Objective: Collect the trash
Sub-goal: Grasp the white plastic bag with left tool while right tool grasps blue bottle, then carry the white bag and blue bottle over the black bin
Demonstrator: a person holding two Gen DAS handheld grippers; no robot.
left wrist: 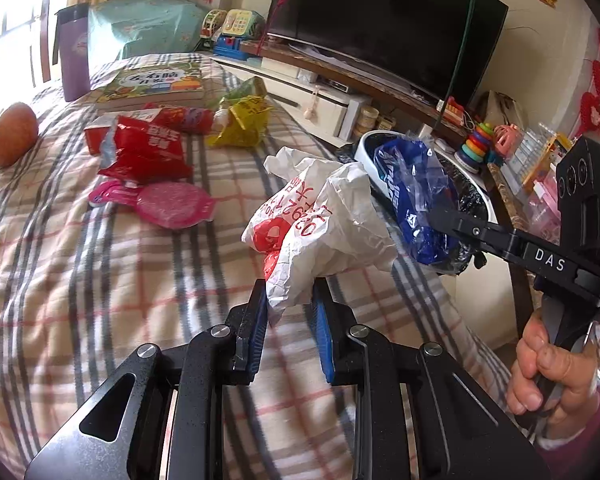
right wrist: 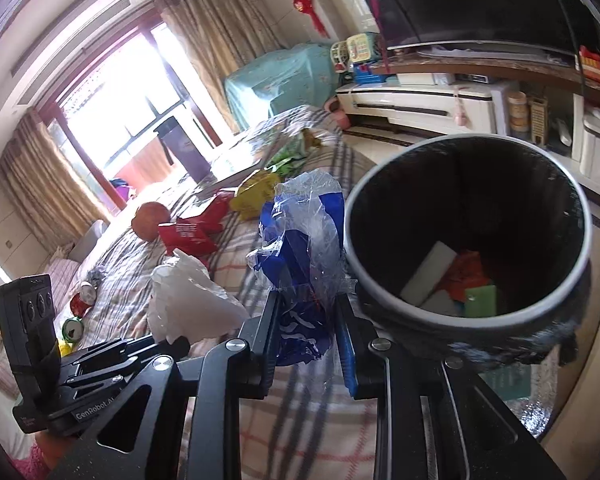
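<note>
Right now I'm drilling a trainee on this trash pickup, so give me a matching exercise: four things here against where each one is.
Things:
1. crumpled white plastic bag
2. blue and clear plastic wrapper
3. flat white block
4. orange round fruit

Places:
A. lying on the plaid bedcover
B. in the right gripper
C. inside the black-lined trash bin
D. in the left gripper

Pairs: 1-D, 2-B, 3-C, 4-A

White-and-red crumpled bag (left wrist: 320, 232), blue-and-clear wrapper (right wrist: 300, 248), plaid blanket (left wrist: 100, 260), black-lined bin (right wrist: 468, 216)
</note>
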